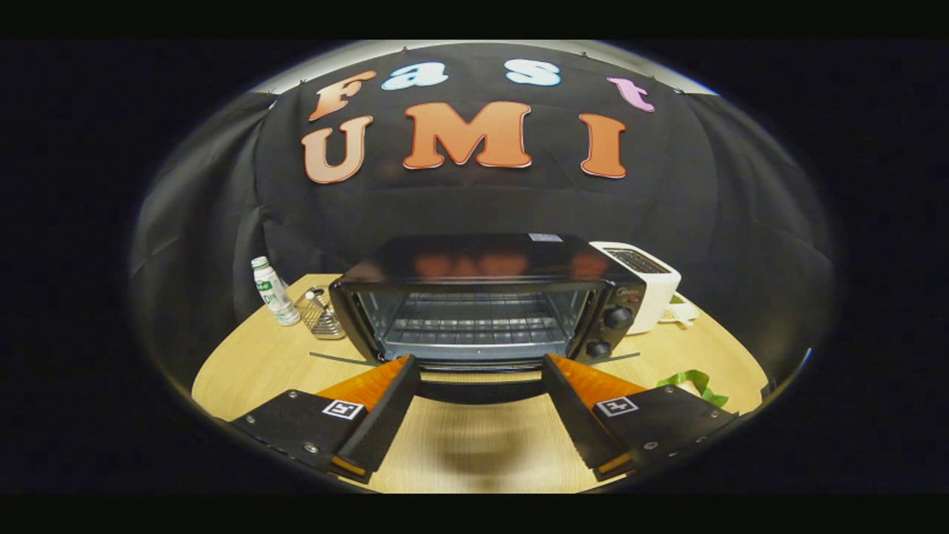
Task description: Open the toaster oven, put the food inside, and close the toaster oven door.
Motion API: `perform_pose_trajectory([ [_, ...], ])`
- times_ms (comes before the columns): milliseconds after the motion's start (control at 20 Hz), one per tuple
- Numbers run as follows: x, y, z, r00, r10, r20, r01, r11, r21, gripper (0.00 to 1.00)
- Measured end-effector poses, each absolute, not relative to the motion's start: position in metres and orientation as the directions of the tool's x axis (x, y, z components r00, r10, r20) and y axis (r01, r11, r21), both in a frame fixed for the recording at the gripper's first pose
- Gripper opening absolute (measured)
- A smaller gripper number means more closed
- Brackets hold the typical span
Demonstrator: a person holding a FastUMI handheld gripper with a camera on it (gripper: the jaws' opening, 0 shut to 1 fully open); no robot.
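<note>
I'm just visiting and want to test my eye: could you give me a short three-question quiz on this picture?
1. True or false: the toaster oven door is open.
2. What do the gripper fingers hold? A) bottle B) nothing C) toaster
3. Fill in: the bottle stands next to a small wire ____.

Key:
1. True; the door hangs down and the rack shows.
2. B; the fingers are spread.
3. basket

Oven (482, 311) mouth open w/ rack; gripper (480, 367) spread, clear path in
</note>
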State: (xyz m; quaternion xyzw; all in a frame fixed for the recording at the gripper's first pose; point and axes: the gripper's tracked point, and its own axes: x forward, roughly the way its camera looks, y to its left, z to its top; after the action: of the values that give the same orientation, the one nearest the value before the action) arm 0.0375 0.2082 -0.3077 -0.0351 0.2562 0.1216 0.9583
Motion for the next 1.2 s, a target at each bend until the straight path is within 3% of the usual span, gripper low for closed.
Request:
perform_pose_trajectory([
  [700, -0.030, 0.190, -0.425, 0.690, 0.177, -0.701, -0.264, 0.964, -0.017, 0.98],
  [1200, -0.022, 0.141, -0.377, 0.663, 0.243, -0.709, -0.362, 0.932, -0.019, 0.99],
])
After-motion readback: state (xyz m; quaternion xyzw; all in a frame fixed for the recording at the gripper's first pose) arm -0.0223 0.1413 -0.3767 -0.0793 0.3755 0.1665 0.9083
